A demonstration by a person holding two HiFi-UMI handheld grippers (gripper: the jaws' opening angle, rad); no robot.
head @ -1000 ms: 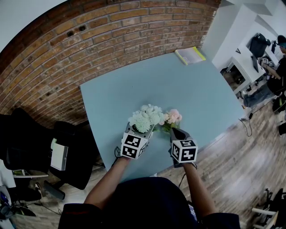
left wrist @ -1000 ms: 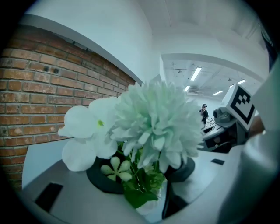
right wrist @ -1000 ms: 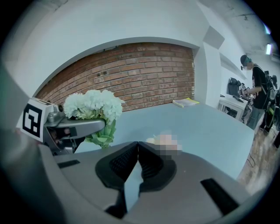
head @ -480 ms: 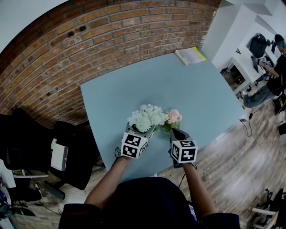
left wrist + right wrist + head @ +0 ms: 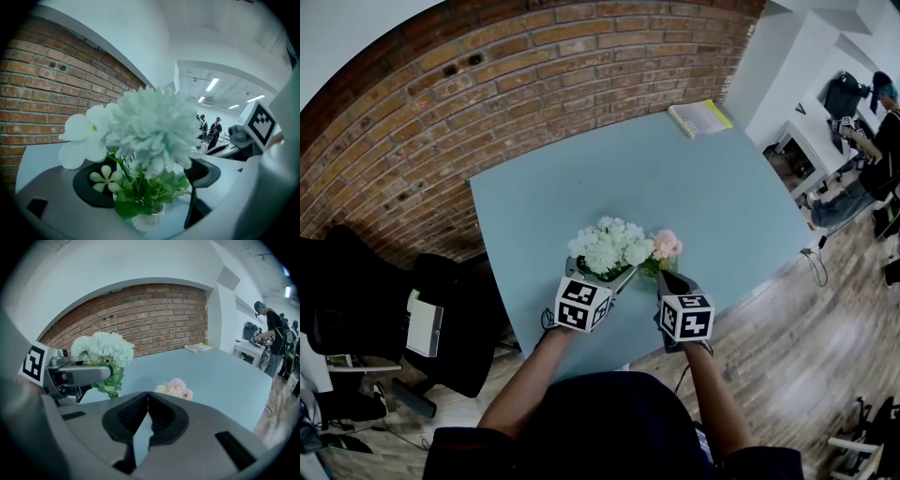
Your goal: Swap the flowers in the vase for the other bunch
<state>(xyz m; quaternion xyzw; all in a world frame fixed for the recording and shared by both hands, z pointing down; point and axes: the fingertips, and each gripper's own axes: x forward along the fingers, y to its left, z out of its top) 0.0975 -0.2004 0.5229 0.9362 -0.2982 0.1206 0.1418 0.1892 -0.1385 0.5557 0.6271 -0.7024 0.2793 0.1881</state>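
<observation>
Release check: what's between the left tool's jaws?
The white flowers in their vase, per the left gripper view. The left tool has just been opening; its jaws stand apart on either side.

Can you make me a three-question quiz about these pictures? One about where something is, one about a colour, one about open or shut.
1. Where are the pink flowers? A on the table B on the floor C on a chair
2. What colour is the book? A red B yellow C black
3. The right gripper is: A wide open B holding flowers C shut
Answers: 1 A, they lie on it; 2 B, its cover is yellow; 3 C, its jaws meet, nothing between.
</observation>
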